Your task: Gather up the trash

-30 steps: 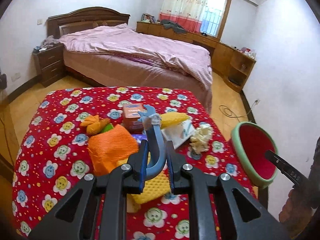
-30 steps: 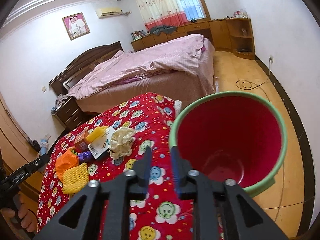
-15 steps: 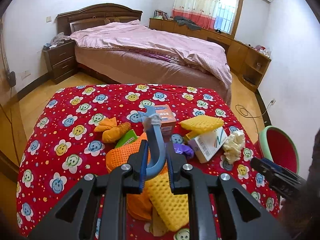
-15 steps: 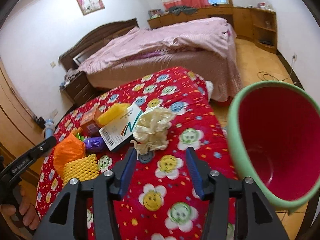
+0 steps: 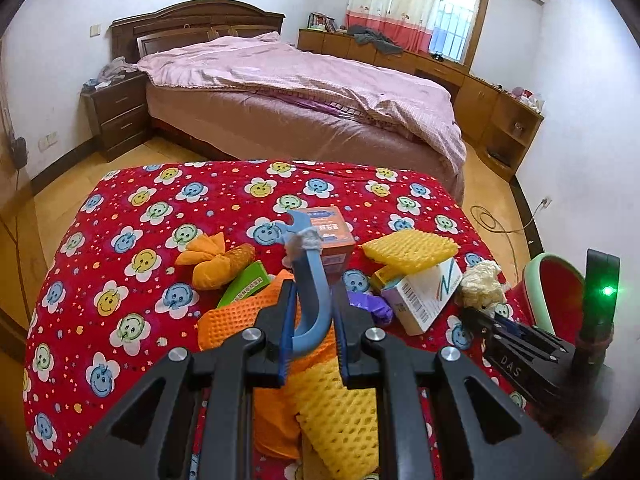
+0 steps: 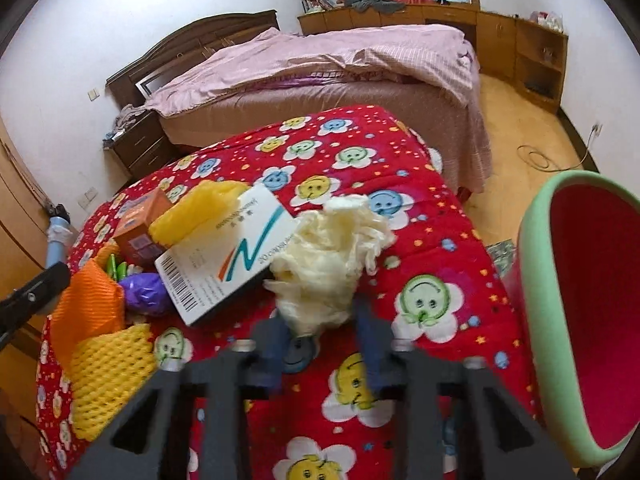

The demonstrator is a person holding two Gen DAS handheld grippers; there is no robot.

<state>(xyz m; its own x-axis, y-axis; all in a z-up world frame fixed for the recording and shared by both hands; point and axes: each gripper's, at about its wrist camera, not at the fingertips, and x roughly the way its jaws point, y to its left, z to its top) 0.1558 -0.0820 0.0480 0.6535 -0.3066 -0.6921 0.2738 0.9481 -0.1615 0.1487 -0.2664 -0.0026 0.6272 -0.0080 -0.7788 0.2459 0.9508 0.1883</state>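
Trash lies on a table with a red flower-print cloth [image 5: 120,264]. My left gripper [image 5: 312,304] is shut on a curved blue plastic handle [image 5: 308,280] and holds it above orange foam netting [image 5: 236,316] and yellow foam netting [image 5: 340,416]. My right gripper [image 6: 322,320] is open, its fingers on either side of a crumpled cream wad [image 6: 332,256], just in front of it. A white carton [image 6: 228,264], an orange box [image 6: 140,216] and a purple wrapper [image 6: 144,292] lie left of the wad. The green bin with a red inside [image 6: 576,320] stands tilted at the table's right edge.
A bed with a pink cover [image 5: 304,92] stands beyond the table, with a nightstand [image 5: 116,116] at its left and low wooden cabinets [image 5: 500,120] along the right wall. A cable [image 6: 536,156] lies on the wooden floor.
My right gripper has opened and swung left from the bin to the cream wad. My left gripper has drawn back and left, still holding the blue handle.
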